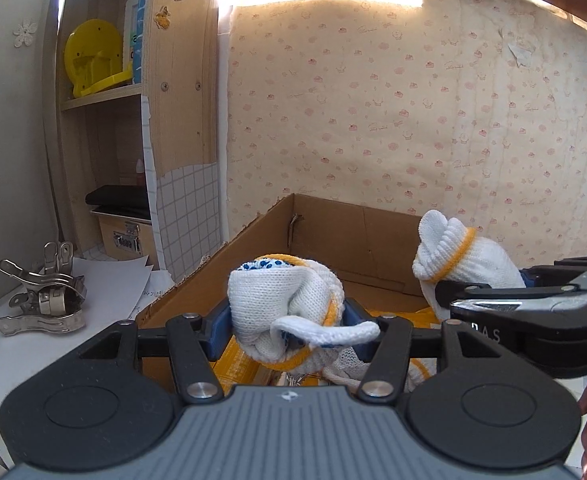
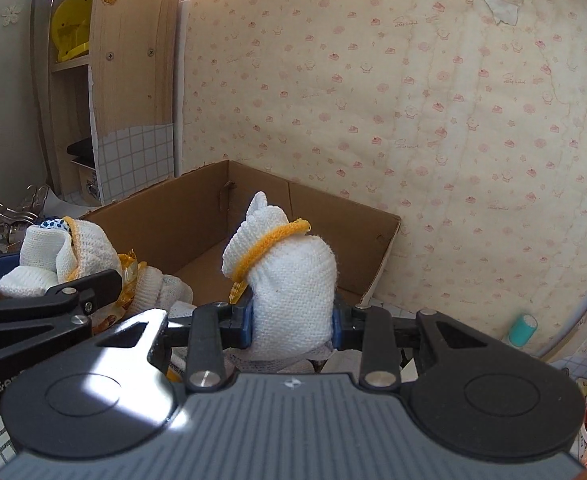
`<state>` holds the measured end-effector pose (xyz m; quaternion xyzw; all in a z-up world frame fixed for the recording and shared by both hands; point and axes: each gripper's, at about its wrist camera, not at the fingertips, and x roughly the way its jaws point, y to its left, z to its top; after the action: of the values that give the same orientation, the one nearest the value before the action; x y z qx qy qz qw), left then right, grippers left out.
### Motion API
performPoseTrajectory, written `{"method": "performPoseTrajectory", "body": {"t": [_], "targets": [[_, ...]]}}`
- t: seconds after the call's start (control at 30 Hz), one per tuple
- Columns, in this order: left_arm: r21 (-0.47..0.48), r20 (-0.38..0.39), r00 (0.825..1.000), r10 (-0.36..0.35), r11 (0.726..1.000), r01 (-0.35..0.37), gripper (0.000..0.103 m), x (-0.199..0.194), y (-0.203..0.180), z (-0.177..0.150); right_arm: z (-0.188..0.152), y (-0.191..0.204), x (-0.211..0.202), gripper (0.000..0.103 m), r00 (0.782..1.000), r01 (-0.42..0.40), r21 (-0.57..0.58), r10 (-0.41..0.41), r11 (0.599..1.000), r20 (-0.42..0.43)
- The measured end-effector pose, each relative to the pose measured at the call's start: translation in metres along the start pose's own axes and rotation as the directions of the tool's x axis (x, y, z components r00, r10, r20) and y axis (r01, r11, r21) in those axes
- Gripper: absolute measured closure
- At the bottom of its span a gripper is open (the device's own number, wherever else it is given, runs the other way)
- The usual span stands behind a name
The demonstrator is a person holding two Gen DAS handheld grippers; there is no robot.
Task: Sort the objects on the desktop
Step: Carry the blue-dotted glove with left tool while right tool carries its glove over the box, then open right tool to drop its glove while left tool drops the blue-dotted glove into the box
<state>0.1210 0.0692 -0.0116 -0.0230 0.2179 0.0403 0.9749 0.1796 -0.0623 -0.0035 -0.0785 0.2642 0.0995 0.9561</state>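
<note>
A cardboard box (image 2: 197, 216) stands open-topped against the patterned wall (image 2: 413, 100), its flaps up on the far and left sides and its floor bare toward the back corner. Both grippers hang side by side at its near rim, close enough that the right one's black linkage crosses the edge of the left wrist view.

To the left, a pile of steel clips (image 1: 43, 300) lies on white paper (image 1: 113, 280) just beside the box wall. Behind it rises a wooden shelf (image 1: 101, 98) holding a yellow plastic piece (image 1: 91, 60). A teal roll (image 2: 523, 330) sits near the wall on the right. Yellow packets (image 1: 233, 364) lie under the left gripper.

The left gripper (image 1: 287, 320) clamps a rolled glove (image 1: 281, 300), white knit with a yellow cuff band and blue dots showing at its top, one loose finger drooping forward. The right gripper (image 2: 291, 324) squeezes a second glove (image 2: 289, 280) of the same white knit, upright, its yellow-edged cuff flaring above the jaws. Both bundles sit over the box's near edge.
</note>
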Motion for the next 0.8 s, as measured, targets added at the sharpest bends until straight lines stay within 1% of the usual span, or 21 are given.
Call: {"method": "performPoseTrajectory", "body": {"t": [0.3, 0.7, 0.77, 0.8], "targets": [[-0.016, -0.008, 1.0, 0.016, 1.0, -0.017, 0.043, 0.015, 0.004, 0.004, 0.011, 0.002, 0.024, 0.069, 1.0, -0.012, -0.009, 0.012, 1.0, -0.017], [-0.019, -0.012, 0.999, 0.037, 0.999, -0.037, 0.043, 0.02, 0.011, 0.007, 0.028, 0.013, 0.05, 0.068, 0.999, -0.026, -0.018, 0.026, 0.999, -0.027], [-0.021, -0.012, 0.999, 0.037, 0.999, -0.037, 0.043, 0.021, 0.011, 0.007, 0.03, 0.013, 0.054, 0.066, 0.999, -0.021, -0.02, 0.02, 1.0, -0.026], [-0.021, -0.012, 0.999, 0.037, 0.999, -0.038, 0.043, 0.021, 0.011, 0.007, 0.03, 0.013, 0.054, 0.06, 1.0, -0.02, -0.023, 0.019, 1.0, -0.023]]}}
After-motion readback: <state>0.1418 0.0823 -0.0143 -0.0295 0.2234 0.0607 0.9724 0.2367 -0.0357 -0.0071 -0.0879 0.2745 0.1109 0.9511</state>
